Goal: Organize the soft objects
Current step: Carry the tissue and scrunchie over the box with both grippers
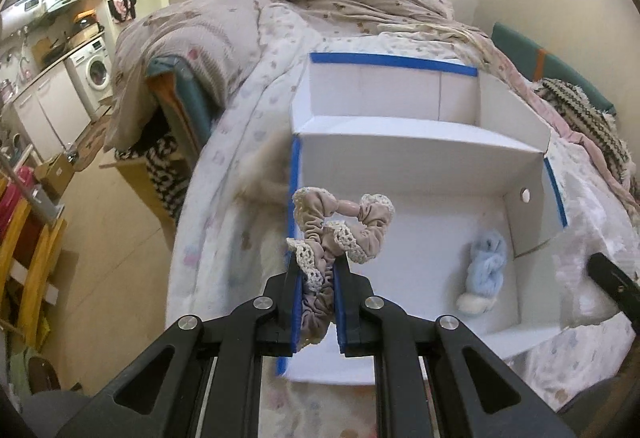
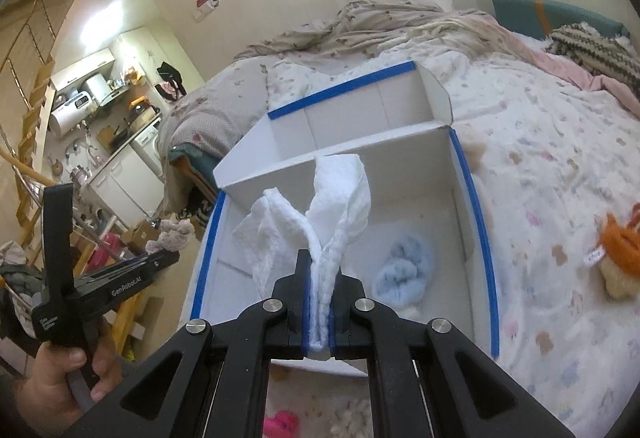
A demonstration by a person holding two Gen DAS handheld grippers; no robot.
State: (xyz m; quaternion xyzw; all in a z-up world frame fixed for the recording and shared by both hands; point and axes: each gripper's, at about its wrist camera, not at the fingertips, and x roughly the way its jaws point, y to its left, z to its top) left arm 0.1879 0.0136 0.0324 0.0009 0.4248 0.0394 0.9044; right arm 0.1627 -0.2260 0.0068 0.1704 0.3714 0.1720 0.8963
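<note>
Nearly closed, left tool (image 1: 318, 270) pinches scrunchie (image 1: 340, 226); right tool (image 2: 320, 278) pinches white cloth (image 2: 316, 214).

the scrunchie (image 1: 340, 230) is gathered beige cloth, soft and matt, edged with rough crocheted lace. the white cloth (image 2: 320, 214) looks quilted and dimpled. the box (image 1: 420, 142) is smooth matt white card, its rims bound in blue tape. inside lies a fluffy pale blue piece (image 1: 486, 258). both tools are matt black plastic with shiny metal rivets.
</note>
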